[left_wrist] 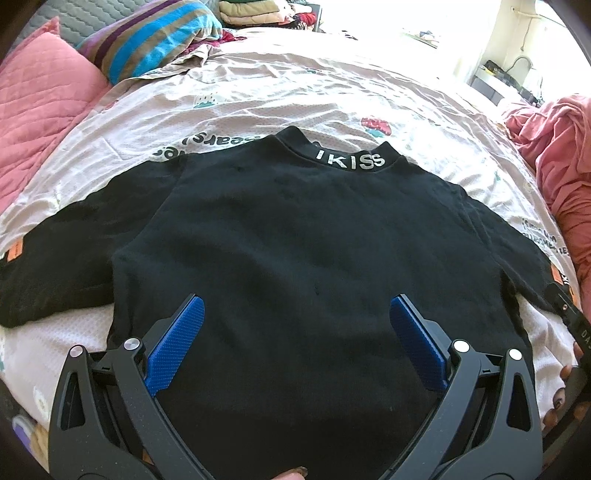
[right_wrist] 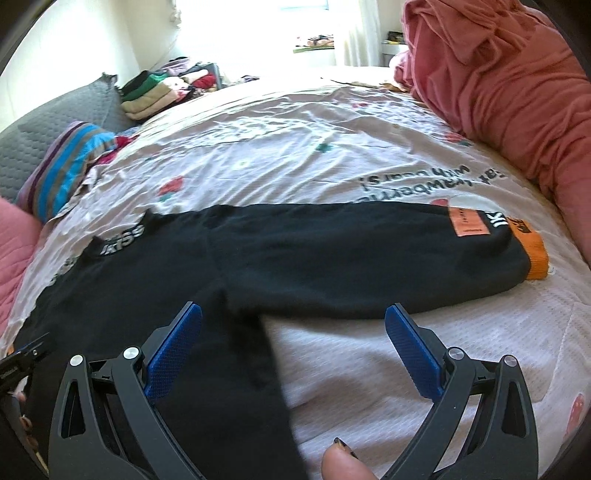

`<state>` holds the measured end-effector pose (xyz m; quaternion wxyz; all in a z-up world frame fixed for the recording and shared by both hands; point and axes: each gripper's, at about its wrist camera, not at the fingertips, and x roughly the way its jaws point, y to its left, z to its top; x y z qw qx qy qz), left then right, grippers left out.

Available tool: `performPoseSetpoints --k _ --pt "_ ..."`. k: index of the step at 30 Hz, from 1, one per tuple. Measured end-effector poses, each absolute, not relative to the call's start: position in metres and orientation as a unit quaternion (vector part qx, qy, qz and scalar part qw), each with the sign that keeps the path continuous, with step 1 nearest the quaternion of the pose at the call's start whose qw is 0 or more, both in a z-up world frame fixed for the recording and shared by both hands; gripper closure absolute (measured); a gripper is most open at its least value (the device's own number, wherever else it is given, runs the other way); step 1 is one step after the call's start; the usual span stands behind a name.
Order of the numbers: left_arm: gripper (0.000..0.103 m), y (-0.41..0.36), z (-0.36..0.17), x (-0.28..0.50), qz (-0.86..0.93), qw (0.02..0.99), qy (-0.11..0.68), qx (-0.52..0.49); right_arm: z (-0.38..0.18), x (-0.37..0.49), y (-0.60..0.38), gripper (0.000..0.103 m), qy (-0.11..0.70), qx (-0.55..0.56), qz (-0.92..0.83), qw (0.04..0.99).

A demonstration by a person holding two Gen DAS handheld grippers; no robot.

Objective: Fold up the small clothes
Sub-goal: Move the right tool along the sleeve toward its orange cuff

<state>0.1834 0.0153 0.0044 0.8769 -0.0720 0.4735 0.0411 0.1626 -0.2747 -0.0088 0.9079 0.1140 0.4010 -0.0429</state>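
Both grippers, left (left_wrist: pixel 295 314) & right (right_wrist: pixel 293 321): fingers spread, empty, over black sweater (left_wrist: pixel 295 229), apparently flat on bedsheet (left_wrist: pixel 277 96).

Bed with printed pale sheet (left_wrist: pixel 295 92), pink quilt (left_wrist: pixel 40 99), striped pillow (left_wrist: pixel 147 40), bright window (right_wrist: pixel 306 22), white walls.

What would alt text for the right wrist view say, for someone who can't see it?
A black top lies flat on a printed bedsheet, one sleeve stretched right to an orange cuff. The open right gripper, with blue pads, hovers over the sleeve's near edge. A pink blanket is heaped at right.
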Motion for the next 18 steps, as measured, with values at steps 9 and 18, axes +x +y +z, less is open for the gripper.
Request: performPoseSetpoints --k 9,18 --pt "0.008 0.010 -0.008 0.208 0.044 0.871 0.485 -0.063 -0.024 0.171 -0.325 0.004 0.414 0.141 -0.112 0.892" --pt "0.008 0.008 -0.010 0.229 0.036 0.871 0.483 -0.075 -0.043 0.169 -0.383 0.004 0.431 0.192 -0.176 0.864"
